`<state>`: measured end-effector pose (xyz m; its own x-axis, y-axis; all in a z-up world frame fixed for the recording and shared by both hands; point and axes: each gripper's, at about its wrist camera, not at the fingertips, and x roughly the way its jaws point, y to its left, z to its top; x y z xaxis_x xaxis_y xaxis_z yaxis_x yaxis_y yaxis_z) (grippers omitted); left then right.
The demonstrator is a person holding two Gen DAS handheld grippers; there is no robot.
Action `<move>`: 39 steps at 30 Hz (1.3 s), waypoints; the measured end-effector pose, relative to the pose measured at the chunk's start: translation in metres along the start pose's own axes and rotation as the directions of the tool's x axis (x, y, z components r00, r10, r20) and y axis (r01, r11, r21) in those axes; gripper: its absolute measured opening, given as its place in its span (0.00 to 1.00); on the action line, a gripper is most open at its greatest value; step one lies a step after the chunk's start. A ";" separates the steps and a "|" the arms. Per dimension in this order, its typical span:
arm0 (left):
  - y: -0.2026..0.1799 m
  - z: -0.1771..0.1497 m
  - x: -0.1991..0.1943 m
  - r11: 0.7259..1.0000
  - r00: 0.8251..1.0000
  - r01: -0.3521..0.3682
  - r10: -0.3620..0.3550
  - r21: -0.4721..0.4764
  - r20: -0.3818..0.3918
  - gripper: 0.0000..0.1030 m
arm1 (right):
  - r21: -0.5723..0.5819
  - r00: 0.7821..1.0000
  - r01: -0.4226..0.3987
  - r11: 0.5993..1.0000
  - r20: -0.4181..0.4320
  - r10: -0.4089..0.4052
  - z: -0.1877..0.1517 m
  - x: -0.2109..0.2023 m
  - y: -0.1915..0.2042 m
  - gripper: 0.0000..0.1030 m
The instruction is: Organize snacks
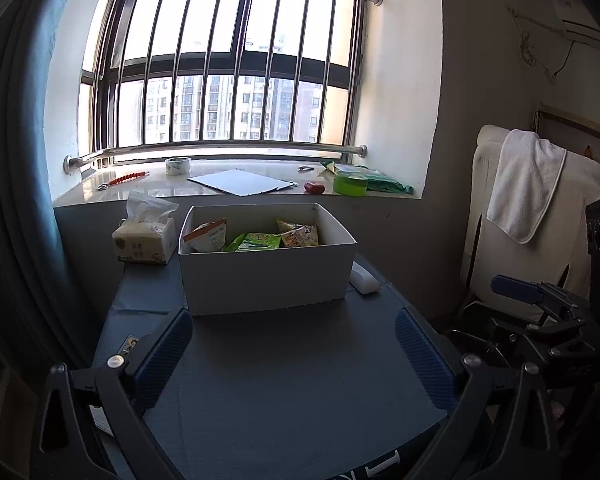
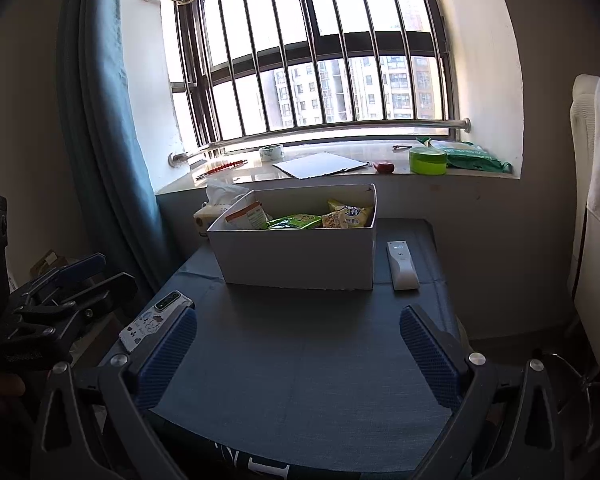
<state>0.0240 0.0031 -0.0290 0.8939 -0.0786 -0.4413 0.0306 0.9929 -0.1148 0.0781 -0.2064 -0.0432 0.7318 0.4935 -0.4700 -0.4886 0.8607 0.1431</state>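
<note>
Seen from the left wrist camera, the left gripper is hovering low over a dark blue table with its blue-padded fingers spread wide and holding nothing. Straight ahead at twelve o'clock, a white box is sitting on the table, open at the top, with the snacks inside: an orange-and-white packet leaning at the left end, a green packet lying in the middle and a yellow packet at the right. A tissue pack is standing just beside the box at eleven o'clock, and a white remote is lying close against the box's right side at one o'clock. The right gripper is showing at three o'clock, off the table's edge. Beyond, a tape roll, a white sheet and a green tub are resting on the windowsill below the barred window. From the right wrist camera, the right gripper is likewise holding its fingers wide apart and empty above the table, with the box at twelve o'clock, the remote at one o'clock, apart from the box, and a phone lying at the table's left edge at ten o'clock, just beside the left finger. The left gripper is appearing at nine o'clock.
</note>
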 end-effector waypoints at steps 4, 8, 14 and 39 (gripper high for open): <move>0.000 0.000 0.000 1.000 1.000 0.000 0.000 0.001 -0.001 1.00 | 0.000 1.000 0.000 1.000 -0.001 0.000 0.000 0.001 0.001 1.00; -0.001 0.000 -0.001 1.000 1.000 0.002 -0.002 0.003 0.000 1.00 | -0.005 1.000 -0.003 1.000 -0.003 0.003 0.000 0.001 0.001 1.00; -0.001 0.000 -0.001 1.000 1.000 -0.001 0.001 0.006 -0.004 1.00 | -0.007 1.000 -0.003 1.000 -0.003 0.003 -0.001 0.001 0.003 1.00; -0.002 -0.003 0.002 1.000 1.000 0.002 -0.001 0.013 -0.015 1.00 | -0.018 1.000 -0.005 1.000 -0.009 0.005 -0.003 0.001 0.004 1.00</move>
<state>0.0243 0.0011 -0.0324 0.8872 -0.0813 -0.4541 0.0376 0.9938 -0.1043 0.0753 -0.2026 -0.0455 0.7249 0.4966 -0.4774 -0.5005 0.8559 0.1302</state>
